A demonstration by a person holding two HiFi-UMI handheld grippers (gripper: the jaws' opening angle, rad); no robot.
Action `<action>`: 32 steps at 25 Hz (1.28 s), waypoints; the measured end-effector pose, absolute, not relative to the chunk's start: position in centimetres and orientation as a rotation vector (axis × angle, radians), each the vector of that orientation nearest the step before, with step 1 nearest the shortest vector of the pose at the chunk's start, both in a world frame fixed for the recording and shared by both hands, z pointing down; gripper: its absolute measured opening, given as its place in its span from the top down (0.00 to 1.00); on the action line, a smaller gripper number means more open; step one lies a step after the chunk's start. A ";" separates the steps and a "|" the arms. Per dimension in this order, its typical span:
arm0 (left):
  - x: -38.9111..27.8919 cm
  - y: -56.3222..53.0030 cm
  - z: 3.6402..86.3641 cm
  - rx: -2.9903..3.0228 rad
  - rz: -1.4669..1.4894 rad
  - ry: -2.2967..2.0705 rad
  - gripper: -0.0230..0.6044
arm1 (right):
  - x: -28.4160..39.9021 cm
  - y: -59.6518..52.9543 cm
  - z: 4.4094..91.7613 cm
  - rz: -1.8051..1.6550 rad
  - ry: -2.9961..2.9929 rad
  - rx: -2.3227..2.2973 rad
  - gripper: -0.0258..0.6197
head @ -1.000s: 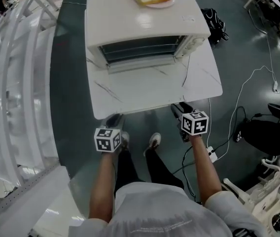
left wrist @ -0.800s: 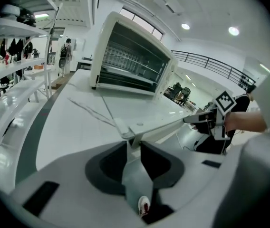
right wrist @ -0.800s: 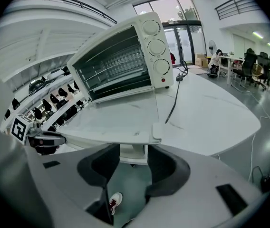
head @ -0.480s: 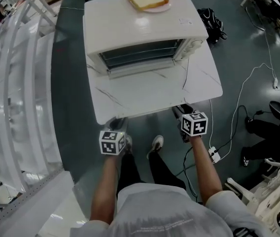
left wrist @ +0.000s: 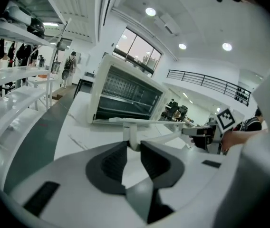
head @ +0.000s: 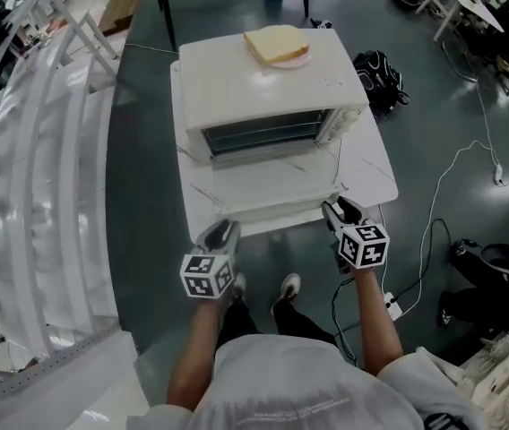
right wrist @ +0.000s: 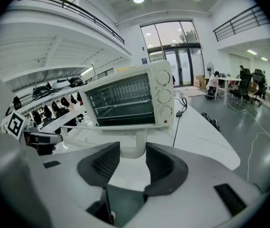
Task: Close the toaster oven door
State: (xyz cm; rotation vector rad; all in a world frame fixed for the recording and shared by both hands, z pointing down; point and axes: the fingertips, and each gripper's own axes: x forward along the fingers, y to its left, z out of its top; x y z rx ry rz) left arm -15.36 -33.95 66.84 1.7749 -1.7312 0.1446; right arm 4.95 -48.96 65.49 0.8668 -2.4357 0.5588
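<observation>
Two grippers hold one door handle (left wrist: 144, 123), a slim, smooth white bar. At far left, pale curved shelving (head: 30, 177) runs beside the white marble-veined table (head: 371, 173), leaving only a narrow strip of dark floor between them. The left gripper (head: 221, 233) has its dark ribbed jaws pinched on the handle's left post. The toaster oven (head: 263, 88), a cream box with rounded corners, sits at the back of the table. Its door (head: 268, 182) lies dropped flat toward the person, and the handle sits just inside the table's front edge. From above, the door's pane is hard to tell from the tabletop. A bread slice (head: 275, 43) on a pink plate (head: 297, 59) rests on top of the oven. The right gripper (head: 337, 211) clamps the handle's curved right post. Round knobs (right wrist: 163, 96) line the oven's right face, and a thin black cord (right wrist: 178, 122) trails across the table. Open floor to the right holds a black bag (head: 378, 65) and a loose white cable (head: 452, 177).
</observation>
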 end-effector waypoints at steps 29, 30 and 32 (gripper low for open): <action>-20.3 -46.4 58.1 1.910 0.169 -1.826 0.90 | -4.7 -58.8 54.5 0.322 -2.626 0.838 0.70; -20.1 -46.4 58.0 1.919 0.181 -1.826 0.90 | -4.6 -58.7 54.5 0.320 -2.623 0.835 0.70; -20.1 -46.4 57.7 1.930 0.188 -1.832 0.90 | -4.5 -58.7 54.4 0.312 -2.610 0.834 0.70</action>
